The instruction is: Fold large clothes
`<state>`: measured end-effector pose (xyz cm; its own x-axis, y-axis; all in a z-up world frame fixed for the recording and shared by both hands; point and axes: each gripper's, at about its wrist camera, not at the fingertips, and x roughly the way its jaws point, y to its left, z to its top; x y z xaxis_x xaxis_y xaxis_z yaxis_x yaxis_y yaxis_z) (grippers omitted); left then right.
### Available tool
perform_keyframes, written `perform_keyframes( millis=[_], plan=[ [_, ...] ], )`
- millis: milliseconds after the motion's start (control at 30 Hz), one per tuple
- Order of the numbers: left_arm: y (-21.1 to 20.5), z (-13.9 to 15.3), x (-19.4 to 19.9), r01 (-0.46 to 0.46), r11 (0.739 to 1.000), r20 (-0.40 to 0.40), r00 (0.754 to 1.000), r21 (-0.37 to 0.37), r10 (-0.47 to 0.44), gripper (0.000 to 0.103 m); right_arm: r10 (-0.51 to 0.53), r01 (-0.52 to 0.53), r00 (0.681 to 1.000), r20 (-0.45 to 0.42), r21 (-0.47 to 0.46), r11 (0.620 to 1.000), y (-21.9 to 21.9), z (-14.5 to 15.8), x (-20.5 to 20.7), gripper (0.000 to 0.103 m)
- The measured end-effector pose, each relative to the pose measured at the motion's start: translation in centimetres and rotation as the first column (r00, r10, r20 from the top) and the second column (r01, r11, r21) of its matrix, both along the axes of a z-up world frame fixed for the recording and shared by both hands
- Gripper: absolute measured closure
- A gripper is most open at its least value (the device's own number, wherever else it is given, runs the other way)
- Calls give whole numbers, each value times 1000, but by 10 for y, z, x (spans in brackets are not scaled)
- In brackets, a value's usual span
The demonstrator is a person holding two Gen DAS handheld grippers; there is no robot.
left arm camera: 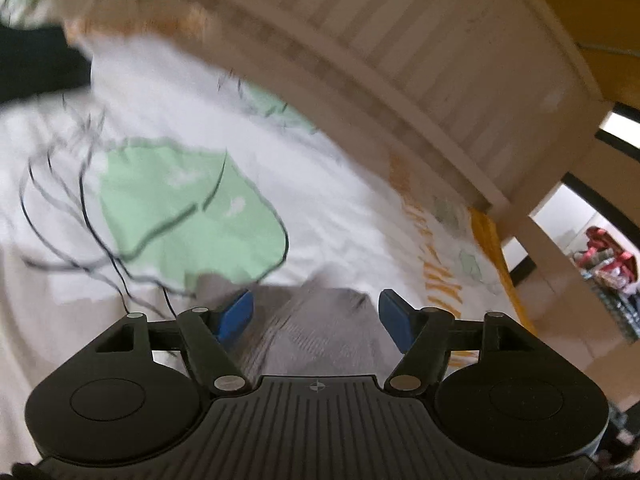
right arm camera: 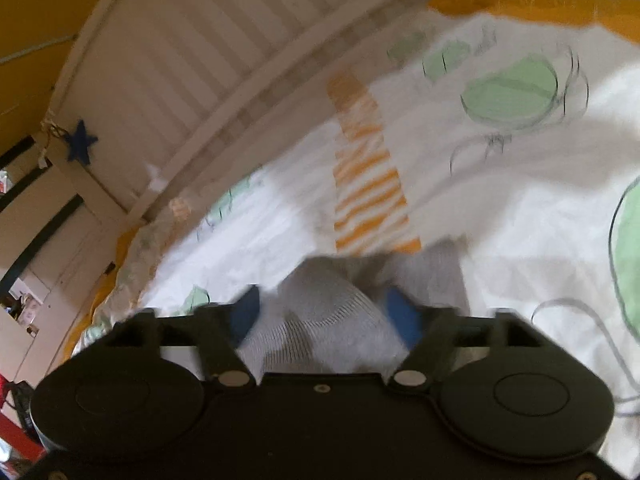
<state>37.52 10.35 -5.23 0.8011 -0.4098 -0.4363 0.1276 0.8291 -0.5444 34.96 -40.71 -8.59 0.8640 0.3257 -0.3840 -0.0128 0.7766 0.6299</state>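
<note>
A grey ribbed garment [left arm camera: 316, 332] lies on a white bedcover with green blobs and black line drawings [left arm camera: 188, 208]. In the left wrist view my left gripper [left arm camera: 316, 312] is open, its blue pads [left arm camera: 236, 314] on either side of the grey cloth, which bunches up between them. In the right wrist view my right gripper [right arm camera: 326, 312] is open too, blue pads [right arm camera: 402, 314] apart, with a fold of the same grey garment [right arm camera: 332, 320] lying between them. Both views are motion-blurred. Whether the pads touch the cloth I cannot tell.
A white slatted bed rail [left arm camera: 420, 64] [right arm camera: 192, 60] runs along the far edge of the bed. A dark garment [left arm camera: 36, 64] lies at the far left. The bedcover has an orange striped band [right arm camera: 368, 184] and an orange border [left arm camera: 496, 256]. A blue star [right arm camera: 80, 144] hangs on the rail post.
</note>
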Motion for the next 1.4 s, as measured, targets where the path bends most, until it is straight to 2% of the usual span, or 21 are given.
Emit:
perform_keyframes(
  millis=[133,200,300,367,433,500,533,567,600,667,767,800,967,1033,1133,1267,1400],
  plan=[
    [-28,19,-19,60,987,42,997,152,-67,28,54,-47,998,44,-161,986,22,21,-17,26],
    [-53,20,-25,121,963,39,990,240,-135,27,113,-97,992,48,-261,961,46,29,-22,27],
    [-88,11,-28,203,913,12,975,354,-221,27,205,-179,978,25,-397,900,90,30,-24,27],
    [-103,-1,-25,210,888,-3,973,408,-229,27,253,-221,967,8,-458,861,113,25,-23,28],
    [-106,-16,-17,185,870,-26,981,457,-194,27,275,-246,961,-13,-492,835,128,17,-17,28],
    [-100,-34,-6,162,863,-72,987,478,-145,23,261,-244,964,-45,-536,808,133,6,-8,29],
    [-96,-42,-1,168,869,-92,986,466,-141,16,240,-239,968,-73,-560,794,133,-1,-1,30],
    [-92,-49,1,164,874,-79,987,457,-143,10,219,-239,970,-106,-573,784,131,-10,5,32],
    [-92,-51,1,158,867,-63,987,472,-146,8,208,-247,969,-134,-572,782,126,-18,12,34],
    [-97,-54,-1,150,850,-49,988,505,-145,5,207,-234,972,-114,-564,792,121,-28,17,34],
    [-97,-54,-1,150,853,-50,988,499,-144,5,197,-210,976,-93,-638,741,135,-32,11,32],
    [-95,-52,0,160,857,-60,987,490,-151,5,195,-205,977,-87,-641,739,135,-33,10,32],
    [-75,-30,-7,177,892,-85,984,416,-156,7,229,-246,968,-104,-588,771,123,-19,6,32],
    [-63,-22,-21,169,903,-67,986,396,-155,7,226,-241,969,-97,-572,784,117,-9,-4,28],
    [-42,-14,-45,158,908,-74,987,388,-140,7,203,-208,977,-68,-526,825,99,4,-33,18],
    [-15,-21,-70,175,925,-164,979,337,-125,7,137,-156,988,-75,-442,883,69,9,-79,16],
    [0,-36,-91,183,948,-250,961,260,-117,7,67,-104,991,-118,-351,930,45,0,-118,14]
  ],
)
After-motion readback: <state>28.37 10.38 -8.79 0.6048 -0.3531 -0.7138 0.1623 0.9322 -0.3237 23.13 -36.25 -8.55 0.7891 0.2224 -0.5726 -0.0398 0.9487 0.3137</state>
